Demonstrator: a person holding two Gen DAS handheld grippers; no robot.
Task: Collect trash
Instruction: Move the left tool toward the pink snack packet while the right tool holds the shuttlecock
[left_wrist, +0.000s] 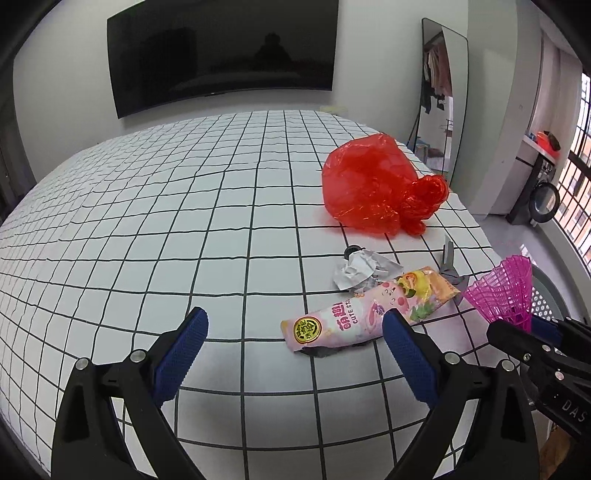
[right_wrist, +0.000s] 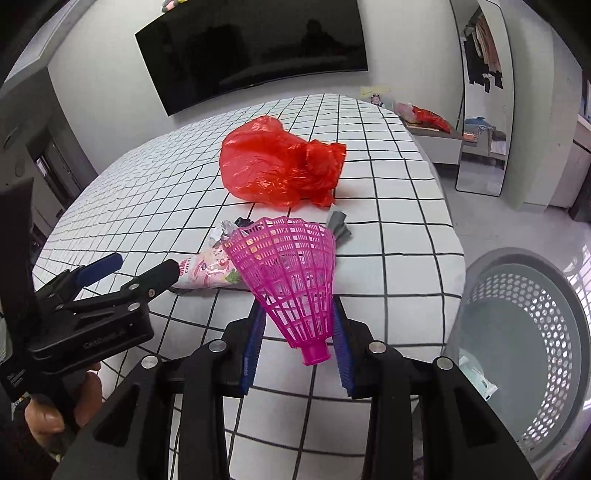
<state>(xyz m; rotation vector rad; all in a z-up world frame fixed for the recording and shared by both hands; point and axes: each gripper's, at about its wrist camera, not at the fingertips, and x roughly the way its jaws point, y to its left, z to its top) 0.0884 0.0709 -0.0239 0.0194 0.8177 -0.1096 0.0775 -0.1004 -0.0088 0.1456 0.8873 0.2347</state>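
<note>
Ahead of my right claw (right_wrist: 297, 334) and slightly left lies the red plastic bag (right_wrist: 279, 166), big, limp and crackly; I judge it weightless, best gathered at its knotted neck. Nearer, just left of my fingers, the pink snack wrapper (right_wrist: 210, 271) looks slick and flat, so I'd pinch an end. My right claw pinches the pink mesh shuttlecock skirt (right_wrist: 286, 273) low by its narrow neck; it seems light, springy, crushable. The laundry basket (right_wrist: 524, 332) waits right. My left claw (left_wrist: 295, 334) stands spread, empty, beside the wrapper.
</note>
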